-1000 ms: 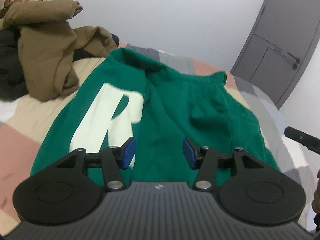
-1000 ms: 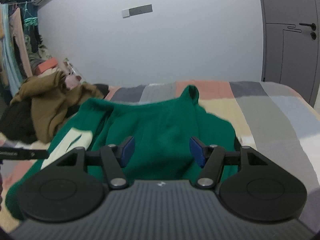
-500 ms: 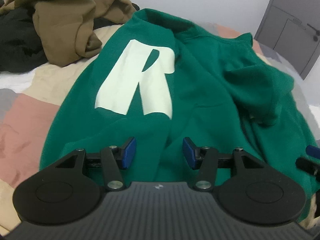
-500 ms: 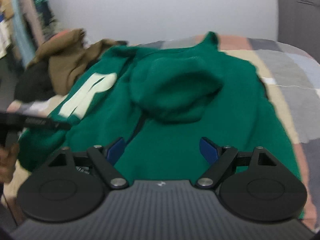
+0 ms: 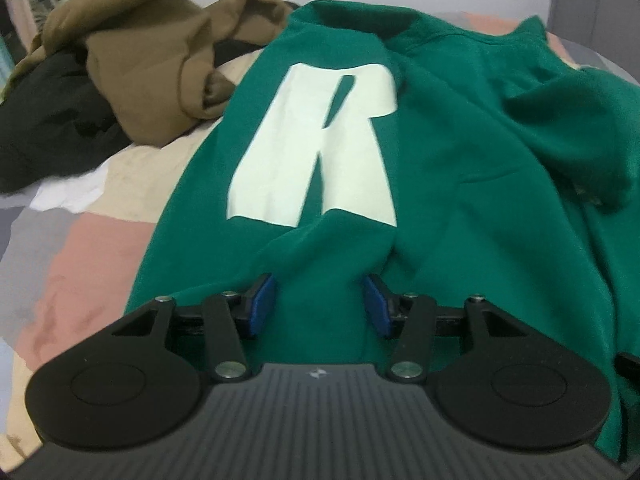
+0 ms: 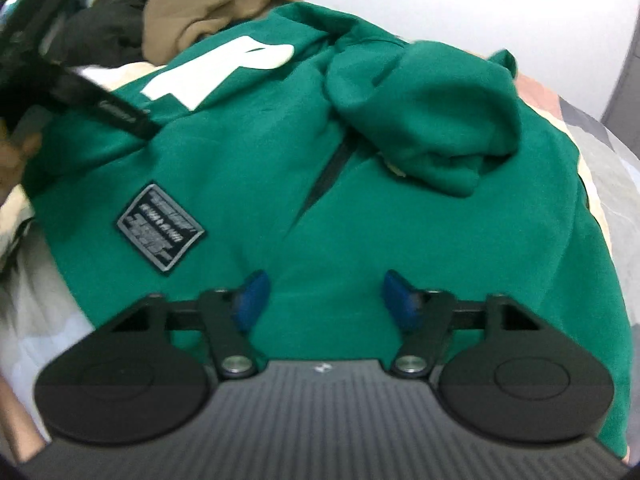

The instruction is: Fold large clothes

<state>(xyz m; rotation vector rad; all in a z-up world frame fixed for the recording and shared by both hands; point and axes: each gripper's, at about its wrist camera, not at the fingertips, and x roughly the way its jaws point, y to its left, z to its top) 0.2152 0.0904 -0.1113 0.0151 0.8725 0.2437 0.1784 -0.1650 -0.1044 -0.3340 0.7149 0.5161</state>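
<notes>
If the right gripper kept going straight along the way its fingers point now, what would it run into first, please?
Most likely the green hoodie: the right gripper is open with green fabric directly ahead between its fingers. Further on sits the bunched hood, though depth is hard to judge here.

Soft matt cloth is lying under your hard plastic grippers.
You are looking at a fleecy green hoodie (image 5: pixel 460 168) carrying a smooth, flat white letter R (image 5: pixel 316 148) and a woven grey patch (image 6: pixel 160 230); the left gripper (image 5: pixel 319 306) is showing matt black plastic, ribbed casing, shiny metal screws and blue pads (image 5: pixel 262 306).
</notes>
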